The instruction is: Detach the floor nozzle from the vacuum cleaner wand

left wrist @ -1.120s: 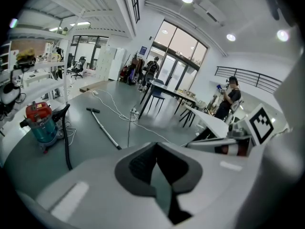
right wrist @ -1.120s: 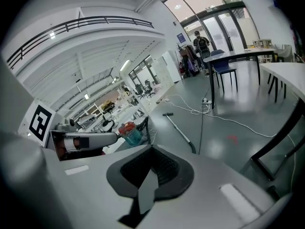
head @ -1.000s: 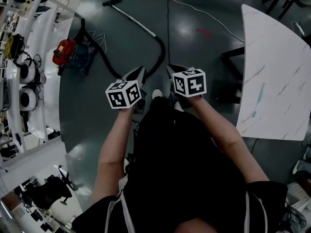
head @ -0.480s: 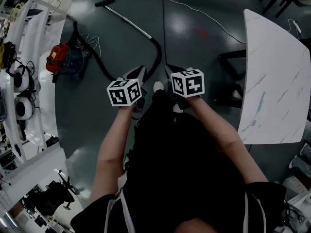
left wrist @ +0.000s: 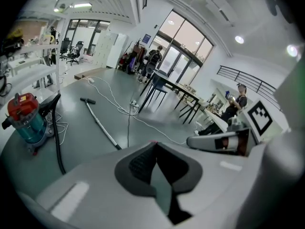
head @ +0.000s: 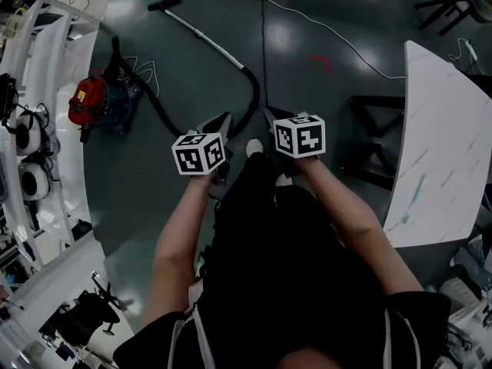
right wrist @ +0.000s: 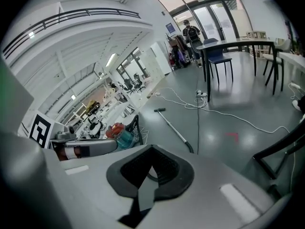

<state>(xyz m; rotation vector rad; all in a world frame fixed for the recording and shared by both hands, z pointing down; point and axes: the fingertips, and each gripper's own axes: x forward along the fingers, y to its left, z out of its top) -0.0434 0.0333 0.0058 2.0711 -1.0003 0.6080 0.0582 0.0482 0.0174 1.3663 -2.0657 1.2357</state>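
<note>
A vacuum cleaner lies on the dark floor ahead of me. Its black floor nozzle [head: 164, 4] sits at the far end of a silver wand [head: 207, 39]. From the wand a black hose [head: 250, 91] curves back to the red and teal canister [head: 98, 102]. The nozzle [left wrist: 87, 100], wand [left wrist: 101, 125] and canister [left wrist: 25, 118] show in the left gripper view. In the right gripper view the nozzle [right wrist: 159, 110] and wand [right wrist: 175, 129] lie ahead. My left gripper [head: 219, 121] and right gripper [head: 270, 115] are both shut and empty, held side by side well short of the hose.
White benches with gear [head: 34, 98] line the left side. A white marbled table [head: 446, 144] stands at the right with a black chair frame [head: 377, 141] beside it. Cables [head: 307, 18] trail across the floor beyond the wand. People stand by the far doors [left wrist: 155, 61].
The vacuum and floor have slid down and nearer in the head view as I moved forward. Both grippers stay shut and side by side.
</note>
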